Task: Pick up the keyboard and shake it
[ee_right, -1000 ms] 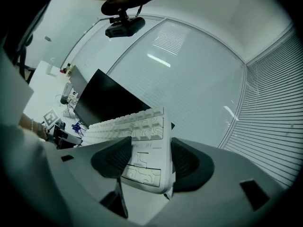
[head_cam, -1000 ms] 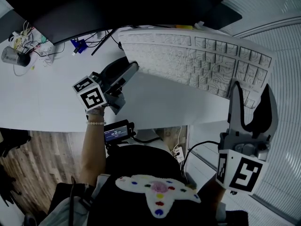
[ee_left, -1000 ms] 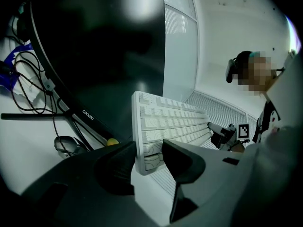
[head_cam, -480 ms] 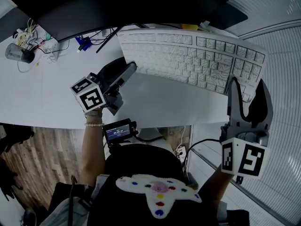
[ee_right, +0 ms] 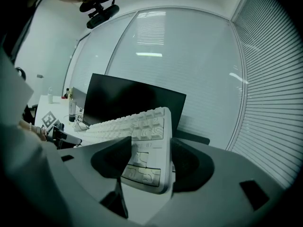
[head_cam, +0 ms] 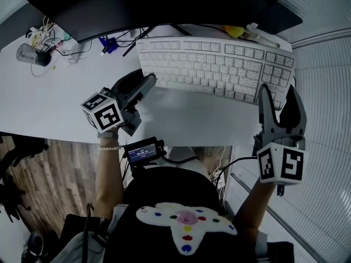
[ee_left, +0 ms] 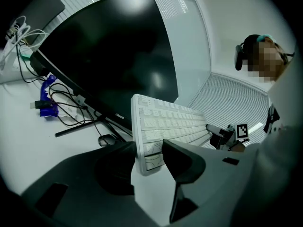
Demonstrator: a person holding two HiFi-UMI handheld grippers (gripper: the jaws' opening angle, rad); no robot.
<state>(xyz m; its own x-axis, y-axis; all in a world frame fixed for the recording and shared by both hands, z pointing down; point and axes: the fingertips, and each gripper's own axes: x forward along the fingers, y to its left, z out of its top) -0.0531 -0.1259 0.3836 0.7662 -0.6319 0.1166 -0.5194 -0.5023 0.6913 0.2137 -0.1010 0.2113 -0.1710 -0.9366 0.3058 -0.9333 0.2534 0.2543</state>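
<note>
Object: a white, full-size plastic keyboard (head_cam: 214,70), held by both short ends, long side across the view.
Left end: the left gripper (head_cam: 145,83) has its jaws partly apart and clamped on the keyboard's left end.
Right end: the right gripper (head_cam: 278,90) has both pads pressed against the keyboard's right end.
Setting: a white desk (head_cam: 60,106) lies below and a black flat monitor (head_cam: 137,4) stands just behind; contact with the desk cannot be told.

Lowered keyboard (head_cam: 214,70) toward desk (head_cam: 60,103), levelling its raised right end; brought right gripper (head_cam: 279,98) down with it, shifted left gripper (head_cam: 145,84) a little
</note>
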